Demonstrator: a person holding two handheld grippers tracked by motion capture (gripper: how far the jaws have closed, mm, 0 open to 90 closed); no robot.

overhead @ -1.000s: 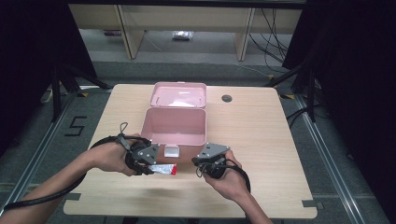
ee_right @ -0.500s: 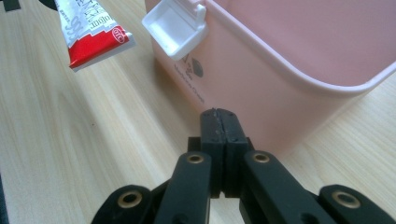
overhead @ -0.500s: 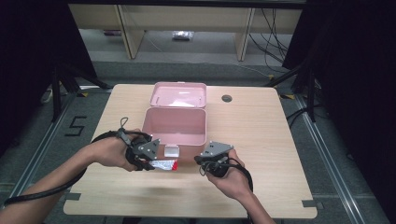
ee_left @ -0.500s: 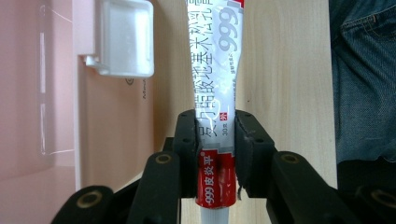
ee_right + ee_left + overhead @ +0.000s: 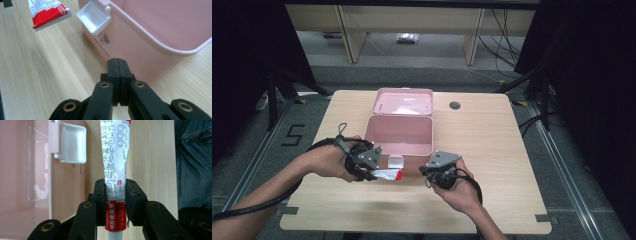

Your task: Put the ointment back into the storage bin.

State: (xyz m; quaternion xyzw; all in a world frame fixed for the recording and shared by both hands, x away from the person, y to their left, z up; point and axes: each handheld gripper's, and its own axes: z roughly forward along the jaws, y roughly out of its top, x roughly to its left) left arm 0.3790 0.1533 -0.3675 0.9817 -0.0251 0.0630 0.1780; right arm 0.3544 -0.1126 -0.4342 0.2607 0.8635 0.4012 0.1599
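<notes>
My left gripper (image 5: 115, 202) clamps the ointment tube (image 5: 116, 170) beside the pink box (image 5: 399, 135), while my right gripper (image 5: 119, 65) is closed empty.

One pink box (image 5: 399, 135); one silver-and-red tube (image 5: 386, 174); one white latch (image 5: 396, 162); two claws

place: lab-style recording bay | evidence: black curtains (image 5: 242, 60) enclosing wooden table (image 5: 492, 145), cables (image 5: 504, 45) trailing on floor, taped floor number (image 5: 294, 135) showing
</notes>
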